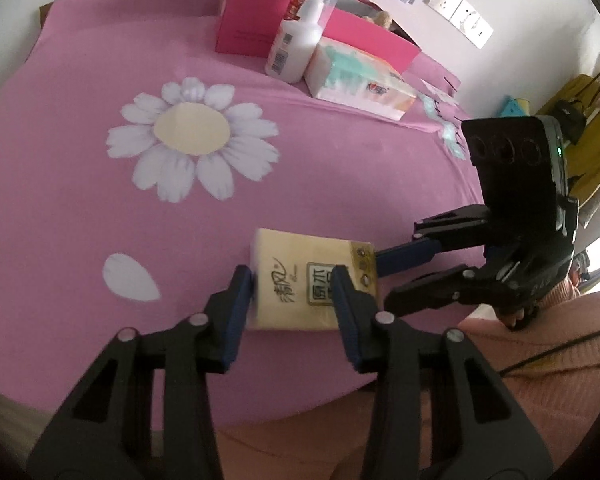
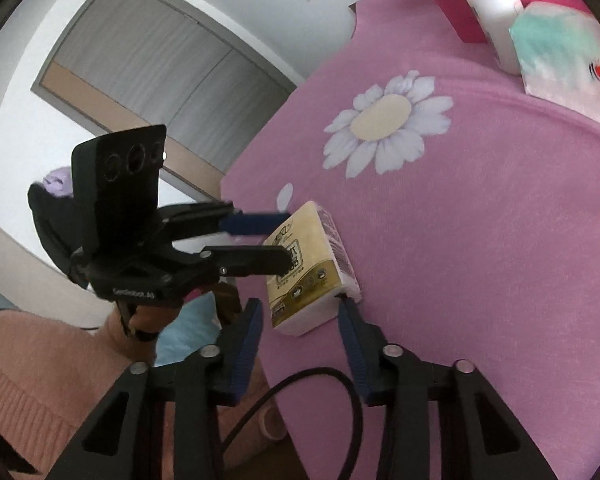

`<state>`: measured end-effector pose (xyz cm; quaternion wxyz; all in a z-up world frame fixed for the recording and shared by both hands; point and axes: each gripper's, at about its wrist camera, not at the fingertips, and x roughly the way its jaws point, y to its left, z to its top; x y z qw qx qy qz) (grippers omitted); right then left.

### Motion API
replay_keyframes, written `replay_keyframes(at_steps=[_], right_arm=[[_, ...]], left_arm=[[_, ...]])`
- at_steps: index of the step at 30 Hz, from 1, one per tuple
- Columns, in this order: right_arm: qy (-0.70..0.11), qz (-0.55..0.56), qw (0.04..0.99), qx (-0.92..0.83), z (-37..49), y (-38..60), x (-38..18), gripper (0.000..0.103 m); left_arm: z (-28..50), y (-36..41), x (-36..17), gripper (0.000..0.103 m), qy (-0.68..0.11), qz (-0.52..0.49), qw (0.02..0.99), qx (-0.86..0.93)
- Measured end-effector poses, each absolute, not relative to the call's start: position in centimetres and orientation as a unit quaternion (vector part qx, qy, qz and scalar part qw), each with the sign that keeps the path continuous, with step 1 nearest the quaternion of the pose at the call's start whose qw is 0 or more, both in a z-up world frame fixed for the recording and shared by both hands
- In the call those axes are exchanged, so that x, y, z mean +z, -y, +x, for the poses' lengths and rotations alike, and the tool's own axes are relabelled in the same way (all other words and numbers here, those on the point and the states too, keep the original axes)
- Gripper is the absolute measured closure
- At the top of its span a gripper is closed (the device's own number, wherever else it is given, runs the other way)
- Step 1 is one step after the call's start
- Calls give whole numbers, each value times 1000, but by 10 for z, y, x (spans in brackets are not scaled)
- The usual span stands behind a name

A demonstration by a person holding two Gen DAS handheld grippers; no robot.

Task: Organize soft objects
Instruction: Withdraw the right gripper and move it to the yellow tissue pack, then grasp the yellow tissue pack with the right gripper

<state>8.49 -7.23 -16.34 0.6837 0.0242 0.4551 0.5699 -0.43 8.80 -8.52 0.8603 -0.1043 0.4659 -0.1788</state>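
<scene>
At lower centre of the left view, on the pink sheet [image 1: 80, 200], lay your tissue pack [image 1: 300, 280]; left gripper [image 1: 292, 276] clamped it, right gripper [image 2: 302, 304] straddled its end, contact unclear.

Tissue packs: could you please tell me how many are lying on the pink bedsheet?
2. The yellow tissue pack lies near the front edge, between both tools. The green-and-white tissue pack lies at the back, beside the white bottle. More could be hidden inside the pink box.
</scene>
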Motion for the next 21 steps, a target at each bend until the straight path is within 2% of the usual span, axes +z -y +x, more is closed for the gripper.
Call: replay_keyframes(at_steps=[13,21], right_arm=[[-407,56,772,485,109,116,-144,68],[-391,75,811,429,128,153,-137,68]], left_arm=[[50,-35,-76,60,-456,-78,862,-206],[78,-9,-72,64,-456,-50,862,-213]])
